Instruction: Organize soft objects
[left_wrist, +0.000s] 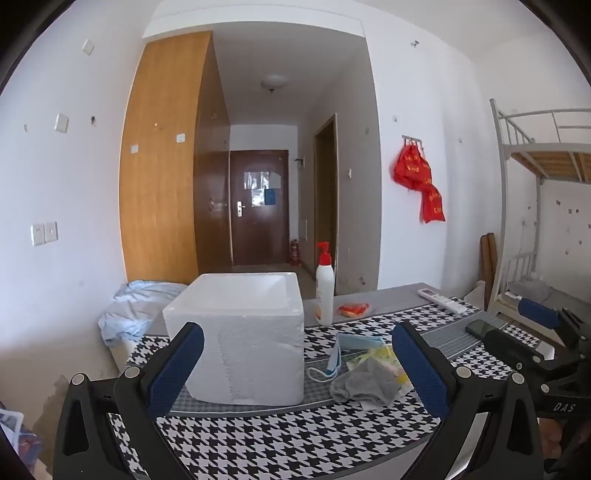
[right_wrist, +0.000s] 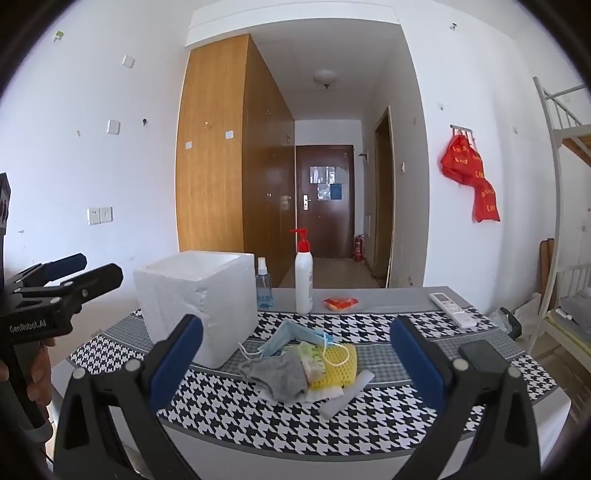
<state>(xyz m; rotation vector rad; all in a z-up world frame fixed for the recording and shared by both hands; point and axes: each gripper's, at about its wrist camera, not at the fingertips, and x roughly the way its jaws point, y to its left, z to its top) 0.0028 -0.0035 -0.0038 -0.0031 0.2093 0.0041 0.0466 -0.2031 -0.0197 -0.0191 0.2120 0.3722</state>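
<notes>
left gripper gaping, empty | right gripper gaping, empty | grey cloth near foam box; likely limp, light; pinch its bunched top

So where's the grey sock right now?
The grey sock lies on the checkered cloth in the right wrist view, on top of the pile, just right of the white foam box, beside the yellow sponge.

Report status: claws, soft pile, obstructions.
Left claw and right claw open, empty. Grey cloth, blue face mask, yellow sponge piled beside white foam box. Nothing blocking.
</notes>
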